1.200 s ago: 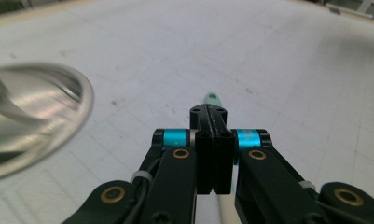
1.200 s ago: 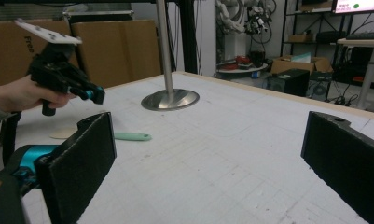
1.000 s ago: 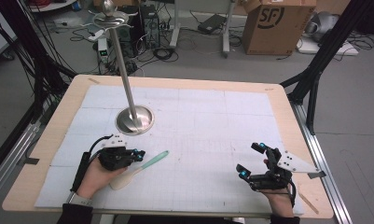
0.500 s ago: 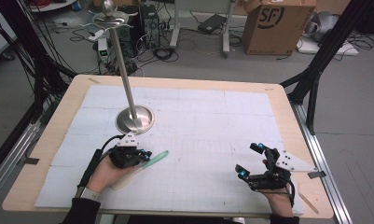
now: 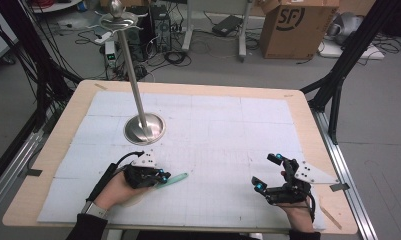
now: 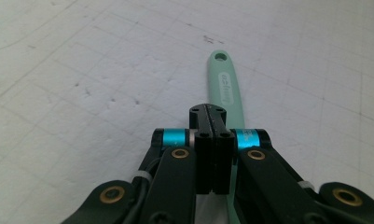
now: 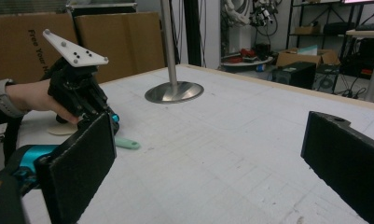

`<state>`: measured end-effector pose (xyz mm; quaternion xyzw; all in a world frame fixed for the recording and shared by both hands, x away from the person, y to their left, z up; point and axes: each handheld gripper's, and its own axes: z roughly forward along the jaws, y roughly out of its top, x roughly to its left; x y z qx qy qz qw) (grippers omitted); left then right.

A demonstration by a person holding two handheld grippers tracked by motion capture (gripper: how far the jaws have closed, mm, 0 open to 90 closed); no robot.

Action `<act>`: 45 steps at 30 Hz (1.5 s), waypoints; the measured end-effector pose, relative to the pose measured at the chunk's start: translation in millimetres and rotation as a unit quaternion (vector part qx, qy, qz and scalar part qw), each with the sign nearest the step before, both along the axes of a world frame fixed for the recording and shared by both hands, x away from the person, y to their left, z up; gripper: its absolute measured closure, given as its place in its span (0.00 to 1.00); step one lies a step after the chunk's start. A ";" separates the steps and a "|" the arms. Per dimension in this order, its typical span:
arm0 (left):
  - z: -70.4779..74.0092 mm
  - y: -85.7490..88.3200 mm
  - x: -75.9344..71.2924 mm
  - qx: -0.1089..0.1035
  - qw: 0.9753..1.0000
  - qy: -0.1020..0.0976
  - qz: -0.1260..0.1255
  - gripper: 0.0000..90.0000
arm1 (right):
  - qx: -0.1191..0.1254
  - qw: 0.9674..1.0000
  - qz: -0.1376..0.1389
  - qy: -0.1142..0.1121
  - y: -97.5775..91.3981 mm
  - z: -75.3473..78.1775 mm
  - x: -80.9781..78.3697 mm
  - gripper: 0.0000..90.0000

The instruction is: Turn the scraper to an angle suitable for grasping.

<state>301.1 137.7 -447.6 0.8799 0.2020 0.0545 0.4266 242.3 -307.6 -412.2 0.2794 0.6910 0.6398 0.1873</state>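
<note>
Holding the mint-green plastic utensil by its handle with my left gripper; the jaws are fully closed, pressed together on the handle partway along its length. In the left gripper view the handle runs on past the jaw tips, ending in a rounded tip with a hanging hole and embossed lettering I cannot read. The handle end lies low over the white gridded mat on the counter; I cannot tell whether it touches. A pale, rounded part shows under the person's left hand, likely the working end.

Risks, as I judge them:
- Grip looks narrow on a smooth, flat handle; it could pivot or slip out if I swing quickly.
- Long free end could catch on the mat, levering the utensil loose.
- The polished steel stand with round base and tall pole sits near, beyond the left gripper; a careless lift might knock it.

My right gripper rests at the near right of the counter, jaws wide apart, holding nothing, well apart from the utensil.
</note>
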 end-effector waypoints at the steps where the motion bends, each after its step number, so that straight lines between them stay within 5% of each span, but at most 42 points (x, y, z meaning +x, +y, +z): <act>1: 0.4 -0.6 -0.4 0.003 1.000 -0.001 -0.005 1.00 | 0.001 1.000 -0.001 0.001 0.1 -0.1 0.1 0.02; 14: 1.4 -5.4 -5.1 0.006 1.000 -0.009 -0.018 0.99 | -0.003 1.000 0.001 0.004 1.4 -1.6 0.8 0.02; 15: 3.7 -2.9 -5.2 0.004 1.000 -0.029 -0.001 0.92 | -0.003 1.000 0.001 0.002 1.1 -1.5 0.8 0.02; 22: 20.6 11.1 -12.1 -0.050 0.999 -0.012 0.010 0.68 | 0.001 1.000 -0.001 0.002 -1.0 -1.5 0.2 0.02; 24: 22.4 12.2 -13.4 -0.057 0.998 -0.010 0.015 0.55 | 0.001 1.000 -0.001 0.004 -1.7 -1.5 -0.8 0.02; 27: 26.7 16.8 -17.1 -0.061 0.998 -0.014 0.022 0.49 | 0.002 1.000 -0.002 0.001 -2.6 -1.2 -1.6 0.02; 29: 28.9 19.7 -20.1 -0.057 0.998 -0.020 0.030 0.44 | 0.004 1.000 -0.004 -0.001 -3.8 -0.8 -2.4 0.02; 31: 31.6 22.4 -22.1 -0.050 0.998 -0.021 0.039 0.25 | 0.006 1.000 -0.007 -0.001 -5.3 -0.8 -2.3 0.02; 34: 36.8 27.7 -24.6 -0.019 0.999 -0.016 0.032 0.18 | 0.004 1.000 -0.007 -0.001 -4.9 -1.6 -1.5 0.02; 38: 42.1 34.9 -26.2 0.011 1.000 0.009 0.006 0.18 | 0.001 1.000 -0.004 0.001 -3.2 -2.3 -1.2 0.02; 45: 45.4 41.0 -29.1 0.028 0.999 -0.003 -0.016 0.18 | 0.001 1.000 -0.002 0.000 -2.0 -1.4 -0.6 0.02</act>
